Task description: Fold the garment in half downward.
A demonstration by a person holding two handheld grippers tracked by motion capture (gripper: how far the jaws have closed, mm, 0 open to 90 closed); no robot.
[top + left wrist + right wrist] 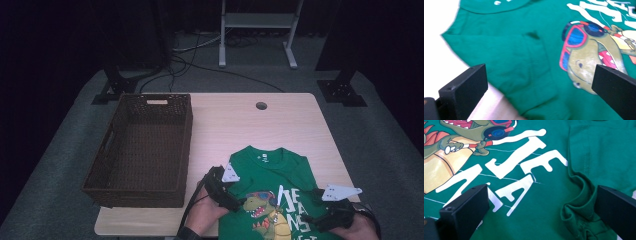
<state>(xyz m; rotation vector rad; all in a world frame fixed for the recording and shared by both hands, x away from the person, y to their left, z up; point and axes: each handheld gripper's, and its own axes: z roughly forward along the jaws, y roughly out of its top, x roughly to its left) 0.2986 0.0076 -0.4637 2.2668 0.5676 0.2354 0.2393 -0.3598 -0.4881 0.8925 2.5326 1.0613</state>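
A green T-shirt (280,170) with a dinosaur print lies flat at the table's front right, its lower part running off the near edge. My left gripper (239,199) hovers over the shirt's left side beside the dinosaur's head, jaws wide open and holding nothing. In the left gripper view the shirt (524,55) and its folded sleeve lie between the jaws (539,87). My right gripper (309,216) sits low over the shirt's right side, open. In the right gripper view the white lettering (519,165) and a bunched sleeve fold (579,207) lie between its jaws (541,210).
A dark brown woven basket (145,185) stands empty on the left half of the wooden table (240,125). A cable hole (261,105) sits near the table's far edge. Beyond it are a white stand's legs (257,30), floor cables and black stand bases.
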